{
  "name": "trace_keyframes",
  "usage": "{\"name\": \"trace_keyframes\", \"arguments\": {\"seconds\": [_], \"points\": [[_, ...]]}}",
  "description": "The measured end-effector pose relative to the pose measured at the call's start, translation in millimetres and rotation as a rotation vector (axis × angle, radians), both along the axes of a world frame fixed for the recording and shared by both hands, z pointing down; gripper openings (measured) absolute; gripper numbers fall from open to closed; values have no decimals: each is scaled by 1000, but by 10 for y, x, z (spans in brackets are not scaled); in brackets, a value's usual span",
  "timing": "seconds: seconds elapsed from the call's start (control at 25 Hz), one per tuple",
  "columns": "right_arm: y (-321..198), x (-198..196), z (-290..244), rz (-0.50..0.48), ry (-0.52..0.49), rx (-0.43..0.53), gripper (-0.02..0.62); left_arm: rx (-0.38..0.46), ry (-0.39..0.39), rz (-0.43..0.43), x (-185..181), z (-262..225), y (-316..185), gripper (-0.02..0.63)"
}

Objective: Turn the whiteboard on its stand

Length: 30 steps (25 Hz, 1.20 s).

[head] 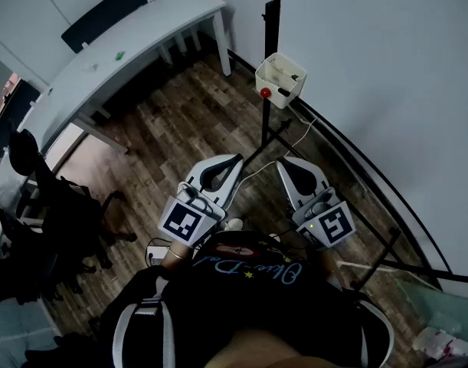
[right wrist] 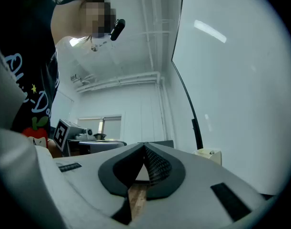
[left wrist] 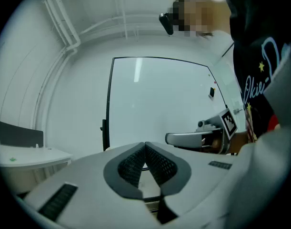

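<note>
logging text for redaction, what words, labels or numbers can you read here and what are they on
"Olive", in cursive on the person's dark shirt; a second word starting "D" is unclear.
Left marker cube, right marker cube: square code patterns only, no letters.
Whiteboard: no writing; a small dark item on it is too small to read.

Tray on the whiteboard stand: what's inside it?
The white tray holds a few small items, too small to identify, one of them dark. A red round piece sits at its near corner. The near wall hides part of its floor.
</note>
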State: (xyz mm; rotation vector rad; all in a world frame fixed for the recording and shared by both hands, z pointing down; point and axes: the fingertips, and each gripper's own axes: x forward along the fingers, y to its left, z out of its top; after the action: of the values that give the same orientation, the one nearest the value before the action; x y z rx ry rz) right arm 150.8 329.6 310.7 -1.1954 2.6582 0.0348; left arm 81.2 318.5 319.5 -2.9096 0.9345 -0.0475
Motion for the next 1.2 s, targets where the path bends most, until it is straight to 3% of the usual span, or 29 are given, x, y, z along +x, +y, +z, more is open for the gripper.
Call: {"name": "trace_keyframes", "arguments": {"seconds": [0.36, 0.8, 1.2], "points": [[158, 149, 12, -19, -19, 23, 38, -3, 0, -2, 185, 52, 193, 11], [375, 387, 77, -61, 4, 30, 38, -10, 7, -61, 353, 105, 319, 11], [443, 375, 114, -125, -12, 40, 38, -8, -10, -123, 345, 127, 458, 11]]}}
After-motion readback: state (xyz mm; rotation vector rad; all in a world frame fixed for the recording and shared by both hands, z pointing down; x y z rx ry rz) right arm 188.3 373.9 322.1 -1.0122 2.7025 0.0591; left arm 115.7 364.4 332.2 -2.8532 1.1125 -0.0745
